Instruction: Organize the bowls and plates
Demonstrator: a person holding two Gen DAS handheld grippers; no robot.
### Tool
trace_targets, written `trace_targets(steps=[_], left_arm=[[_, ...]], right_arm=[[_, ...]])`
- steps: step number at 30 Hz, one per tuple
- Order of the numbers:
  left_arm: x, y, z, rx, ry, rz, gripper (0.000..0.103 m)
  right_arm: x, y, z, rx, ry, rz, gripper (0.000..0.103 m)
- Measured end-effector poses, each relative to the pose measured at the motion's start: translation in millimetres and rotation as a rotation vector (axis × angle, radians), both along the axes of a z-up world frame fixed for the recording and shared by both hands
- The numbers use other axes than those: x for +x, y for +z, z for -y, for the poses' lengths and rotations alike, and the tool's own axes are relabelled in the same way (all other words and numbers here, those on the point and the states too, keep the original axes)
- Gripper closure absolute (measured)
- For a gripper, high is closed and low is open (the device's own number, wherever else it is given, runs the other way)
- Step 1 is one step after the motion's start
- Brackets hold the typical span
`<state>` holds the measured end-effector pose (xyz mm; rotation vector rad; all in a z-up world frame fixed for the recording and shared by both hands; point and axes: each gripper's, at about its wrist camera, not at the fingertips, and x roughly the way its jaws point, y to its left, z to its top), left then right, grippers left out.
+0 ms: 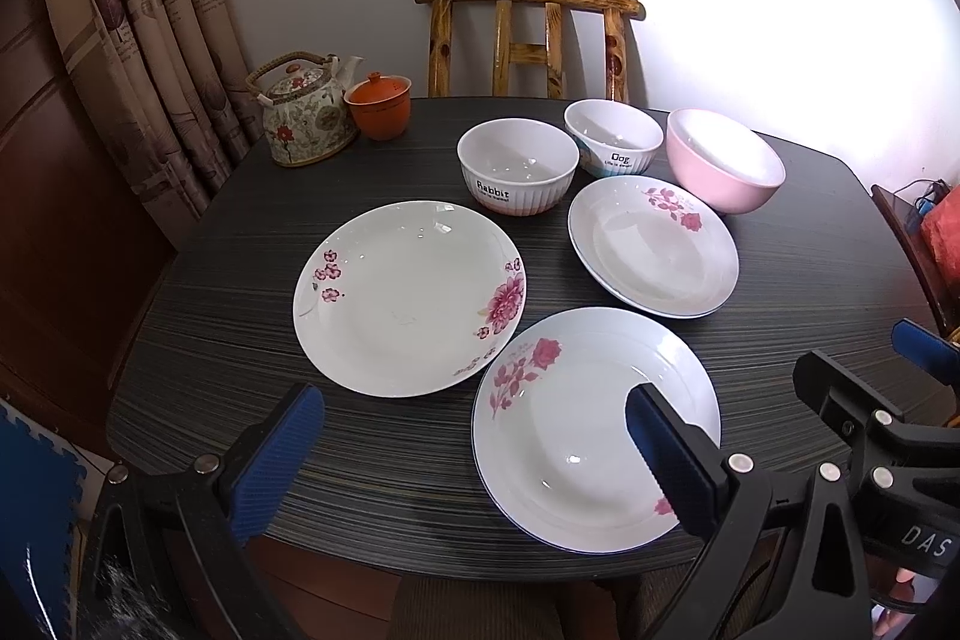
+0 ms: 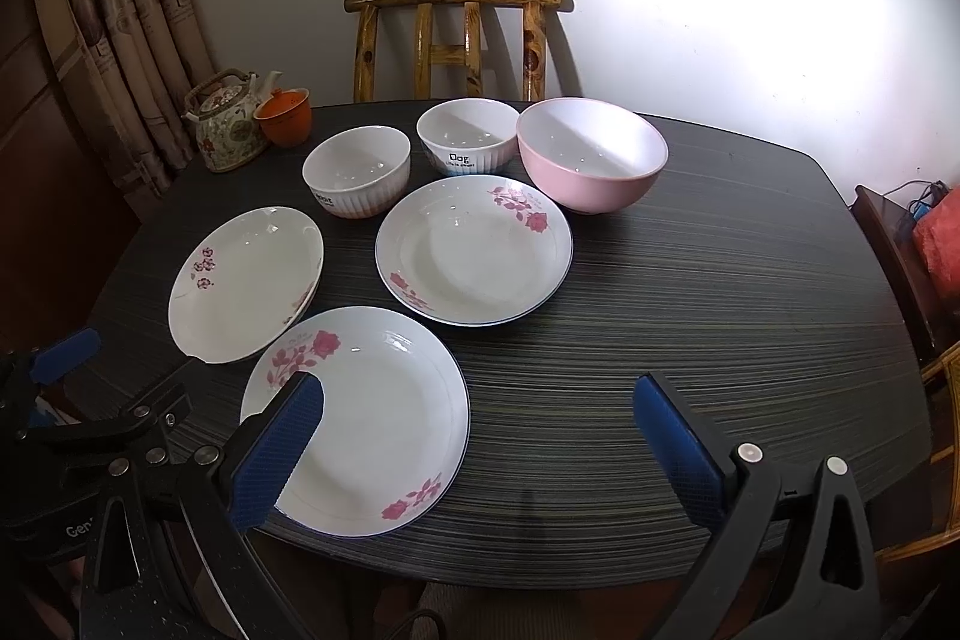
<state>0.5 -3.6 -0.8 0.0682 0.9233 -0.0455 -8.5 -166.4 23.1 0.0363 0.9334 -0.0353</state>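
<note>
Three white floral plates lie on the dark table [image 1: 240, 340]: a left plate [image 1: 408, 298] [image 2: 243, 286], a far plate [image 1: 654, 247] [image 2: 474, 250] and a near plate [image 1: 594, 430] [image 2: 360, 418]. Behind them stand a white "Rabbit" bowl [image 1: 517, 166] [image 2: 357, 172], a white "Dog" bowl [image 1: 613, 137] [image 2: 468, 136] and a larger pink bowl [image 1: 725, 160] [image 2: 593, 154]. My left gripper [image 1: 474, 451] is open and empty above the near edge, its right finger over the near plate. My right gripper [image 2: 480, 451] is open and empty, its left finger over the same plate.
A floral teapot [image 1: 306, 112] and an orange lidded cup [image 1: 379, 105] stand at the table's far left corner. A wooden chair [image 1: 528, 40] stands behind the table, curtains [image 1: 150, 10] hang at the left, and a side shelf with red items [image 2: 936, 244] is at the right.
</note>
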Motion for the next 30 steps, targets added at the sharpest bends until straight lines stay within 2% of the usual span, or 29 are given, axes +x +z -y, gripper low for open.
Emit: trace_targets(steps=[30], left_arm=[[-0.8,-0.4,1.1,0.004,0.003,-0.018,0.000]], right_arm=[[-1.0,-0.4,-1.2,0.009,0.001,-0.005,0.001]])
